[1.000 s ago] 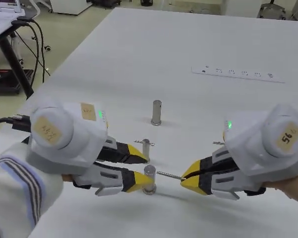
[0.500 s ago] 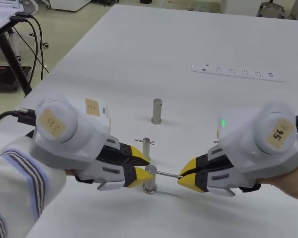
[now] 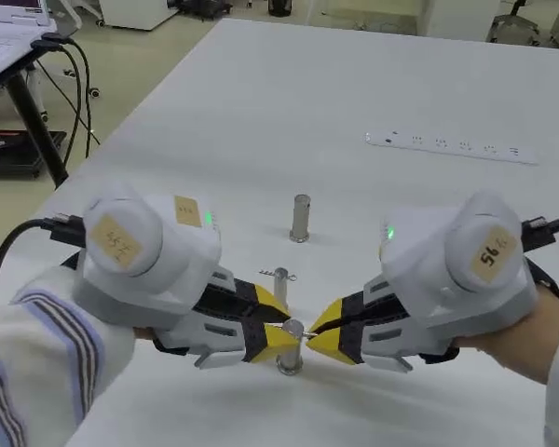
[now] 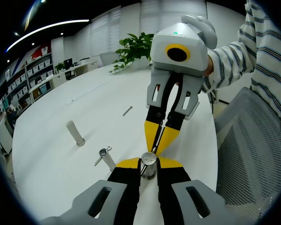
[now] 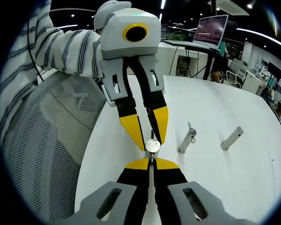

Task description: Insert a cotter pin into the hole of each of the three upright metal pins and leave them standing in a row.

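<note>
Holding near metal pin (image 3: 290, 349), left gripper (image 3: 284, 328) faces right gripper (image 3: 317, 331) pinching cotter pin (image 5: 151, 162)

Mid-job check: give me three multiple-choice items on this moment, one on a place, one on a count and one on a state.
1. Which metal pin do the left tongs grip?
A) the far one
B) the middle one
C) the nearest pin

2. How many metal pins stand upright on the table?
A) two
B) three
C) five

3. What state is the middle pin in?
A) lying flat
B) upright and bare
C) upright, with a cotter pin through its top

Answers:
1 C: the left gripper view shows its own jaws closed on the nearest pin.
2 B: the far pin, the middle pin and the nearest pin all stand.
3 C: the cotter pin crosses the middle pin's top.
</note>
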`<state>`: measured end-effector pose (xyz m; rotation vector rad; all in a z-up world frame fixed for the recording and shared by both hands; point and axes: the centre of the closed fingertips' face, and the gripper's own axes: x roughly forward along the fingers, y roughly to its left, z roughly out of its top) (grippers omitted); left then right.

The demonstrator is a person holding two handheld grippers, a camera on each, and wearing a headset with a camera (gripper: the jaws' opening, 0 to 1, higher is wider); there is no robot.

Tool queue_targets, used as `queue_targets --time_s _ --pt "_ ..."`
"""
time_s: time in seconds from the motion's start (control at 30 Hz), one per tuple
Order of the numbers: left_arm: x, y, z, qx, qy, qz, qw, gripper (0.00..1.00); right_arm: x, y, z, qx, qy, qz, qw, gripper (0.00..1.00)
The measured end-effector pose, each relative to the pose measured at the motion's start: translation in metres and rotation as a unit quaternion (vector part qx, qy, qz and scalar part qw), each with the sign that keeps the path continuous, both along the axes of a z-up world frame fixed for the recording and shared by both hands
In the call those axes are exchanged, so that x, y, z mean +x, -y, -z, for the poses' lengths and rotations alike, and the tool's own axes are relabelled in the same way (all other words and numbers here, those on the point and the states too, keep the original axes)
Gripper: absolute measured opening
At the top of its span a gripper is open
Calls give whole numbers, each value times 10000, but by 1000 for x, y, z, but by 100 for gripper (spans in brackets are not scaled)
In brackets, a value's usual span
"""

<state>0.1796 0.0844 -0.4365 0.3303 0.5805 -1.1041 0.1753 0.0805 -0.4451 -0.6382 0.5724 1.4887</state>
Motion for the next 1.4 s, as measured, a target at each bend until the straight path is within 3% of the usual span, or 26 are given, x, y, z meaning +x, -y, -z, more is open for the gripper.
queue_targets --time_s 0.13,0.23,0.4,0.47,0.5,0.6,0.63,0.73,0.8,0.87,0.9,1.0,1.07,1.27,1.33,1.4 --pt "-1 0 0 -14 -27 -13 10000 9 -1 -2 0 -64 108 -157 9998 0" --pt "0 0 0 -103 -155 -124 9997 9 -2 -1 0 -55 173 -204 9996 0" --pt "-4 -5 1 17 -123 -184 9998 11 -3 1 -1 209 125 3 9997 3" --pt "-7 -10 1 2 -191 -284 9994 19 -1 1 1 234 213 106 9994 12" --pt "-8 -13 2 26 -146 -328 9994 27 -1 2 2 237 214 144 9994 13" --pt "-14 -20 1 63 -147 -463 9988 44 -2 0 6 394 71 342 9986 15" --pt "-15 -22 0 31 -171 -525 9985 46 -2 0 6 416 56 378 9984 16" --pt "-17 -23 -11 -331 -101 -788 9963 50 -4 -4 11 506 -85 448 9977 19" --pt "-21 -23 -16 -538 -155 -863 9947 62 -5 -8 13 576 -143 487 9970 19" --pt "-24 -24 -17 -563 -220 -966 9935 74 -5 -12 16 603 -163 512 9967 19" --pt "-26 -25 -15 -589 -378 -1115 9913 78 -4 -14 17 622 -152 514 9966 19" --pt "-31 -22 -14 -618 -282 -1031 9924 86 -4 -19 19 643 -166 527 9964 20" --pt "-36 -20 -11 -595 -328 -1028 9924 95 -2 -22 22 601 -70 501 9969 19" --pt "-42 -15 -6 -591 -320 -1057 9921 99 -2 -27 27 564 -64 449 9974 17" --pt "-40 -15 -7 -543 -159 -1092 9924 99 0 -27 28 525 36 394 9978 14" --pt "-39 -14 -8 -550 -117 -1127 9920 99 2 -27 27 517 28 387 9979 10"
